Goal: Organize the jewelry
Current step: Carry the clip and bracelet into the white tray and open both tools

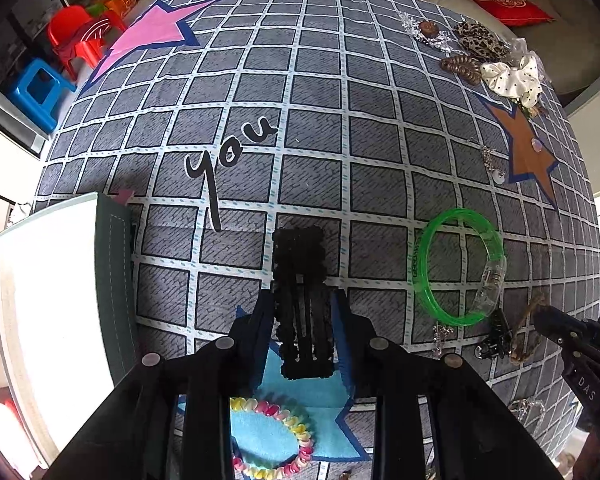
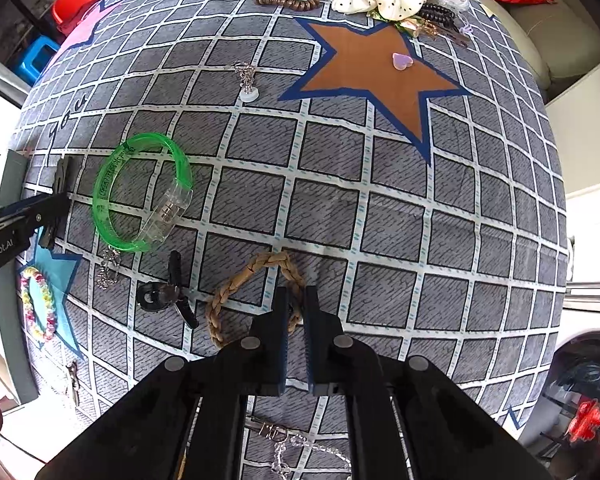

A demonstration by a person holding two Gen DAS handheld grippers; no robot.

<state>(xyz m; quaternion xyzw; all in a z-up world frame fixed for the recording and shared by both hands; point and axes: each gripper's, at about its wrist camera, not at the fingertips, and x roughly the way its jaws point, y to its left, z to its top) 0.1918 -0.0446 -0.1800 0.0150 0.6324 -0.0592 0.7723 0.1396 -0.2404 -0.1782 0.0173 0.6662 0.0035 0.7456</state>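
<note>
Left gripper [image 1: 302,320] is clamping the black hair clip [image 1: 300,280]; right gripper [image 2: 296,312] is pinching the braided bracelet [image 2: 256,292] w/ narrow jaws (lift both slowly, straight up).

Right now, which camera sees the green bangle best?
The right wrist view shows the green bangle best: the whole ring and its clear section lie unobstructed on the grid cloth. The left wrist view also shows the whole bangle, but off to the right side.

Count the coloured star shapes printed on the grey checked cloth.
3: a pink star at the far left, a brown star at the far right, and a light blue star under the left gripper. Others may be hidden.
</note>
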